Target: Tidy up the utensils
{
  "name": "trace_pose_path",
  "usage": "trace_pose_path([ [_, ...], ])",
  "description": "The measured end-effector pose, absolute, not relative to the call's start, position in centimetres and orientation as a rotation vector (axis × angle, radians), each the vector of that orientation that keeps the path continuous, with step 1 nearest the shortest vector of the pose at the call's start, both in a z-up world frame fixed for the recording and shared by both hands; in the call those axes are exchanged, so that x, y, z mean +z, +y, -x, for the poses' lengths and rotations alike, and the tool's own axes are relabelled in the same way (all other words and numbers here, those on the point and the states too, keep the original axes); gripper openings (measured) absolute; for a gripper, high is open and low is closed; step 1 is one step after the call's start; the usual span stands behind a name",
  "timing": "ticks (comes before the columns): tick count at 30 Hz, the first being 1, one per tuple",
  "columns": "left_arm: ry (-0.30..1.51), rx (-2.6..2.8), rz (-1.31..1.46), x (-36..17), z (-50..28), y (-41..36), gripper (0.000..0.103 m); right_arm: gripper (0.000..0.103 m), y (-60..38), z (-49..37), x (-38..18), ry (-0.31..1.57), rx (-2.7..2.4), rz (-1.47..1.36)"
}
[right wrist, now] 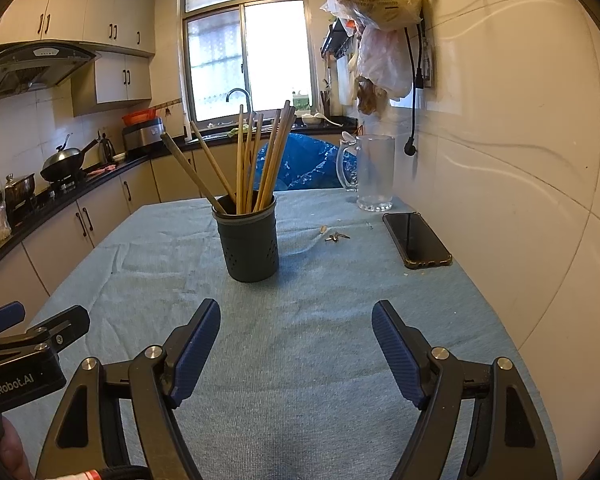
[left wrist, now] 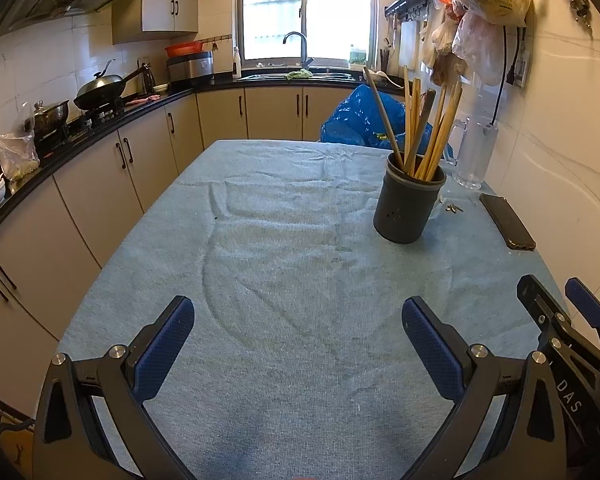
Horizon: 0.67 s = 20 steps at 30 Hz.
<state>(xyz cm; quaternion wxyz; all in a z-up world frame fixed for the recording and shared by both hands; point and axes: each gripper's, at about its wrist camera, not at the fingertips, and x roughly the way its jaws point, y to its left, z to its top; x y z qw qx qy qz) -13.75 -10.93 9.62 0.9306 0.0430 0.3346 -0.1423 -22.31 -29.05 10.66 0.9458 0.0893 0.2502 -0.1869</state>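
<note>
Holding: both my tools over the near end of the worktop, nothing in either of them.
Left tool: fingers spread wide, just blue towel between the pads.
Right tool: also spread wide, empty. In the left view it pokes in at about 4 o'clock.
Utensils: the chopsticks and what looks like a darker handle or two are all standing in the dark holder, fanned out and leaning on the rim. From my right tool it's at roughly 12 o'clock, a touch to 11; from my left it's around 1 o'clock.
Progress: looks basically done to me. I can't spot any loose utensil lying on the towel. Only thing maybe left is tidying the lean, and that's a guess.
Other bits: phone at 2 o'clock near the wall, small keys between it and the holder, glass jug behind at 1 o'clock. None of them touch the holder.
Open room: big bare stretch of towel from my tools up to the holder and all over the 10 o'clock side.
Edges: wall hugs the right side at 3 o'clock, so it's tight there. Left edge drops off toward the cabinets; far edge sits just before the blue bag.
</note>
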Motion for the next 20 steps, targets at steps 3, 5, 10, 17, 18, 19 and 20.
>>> trace_pose_path([
  [3, 0.688, -0.293, -0.087, 9.6, 13.7, -10.9, 0.103, 0.082, -29.0, 22.3, 10.7, 0.51, -0.381, -0.182],
  [5, 0.691, -0.293, -0.088, 9.5, 13.6, -10.9, 0.103, 0.082, -29.0, 22.3, 10.6, 0.511, -0.38, -0.182],
  [10, 0.698, -0.293, -0.094, 9.2, 13.4, -10.9, 0.103, 0.082, -28.8, 22.1, 10.2, 0.523, -0.374, -0.178],
  [17, 0.7, -0.288, -0.103, 8.9, 13.2, -11.1, 0.103, 0.083, -29.0, 21.8, 9.8, 0.532, -0.369, -0.177],
  [18, 0.699, -0.289, -0.104, 8.8, 13.2, -11.2, 0.103, 0.083, -29.0, 21.8, 9.8, 0.533, -0.369, -0.177],
  [19, 0.702, -0.291, -0.104, 8.7, 13.1, -11.3, 0.103, 0.083, -29.0, 21.8, 9.7, 0.536, -0.368, -0.177],
  [20, 0.706, -0.29, -0.102, 8.7, 13.1, -11.3, 0.103, 0.083, -29.0, 21.6, 9.6, 0.542, -0.366, -0.176],
])
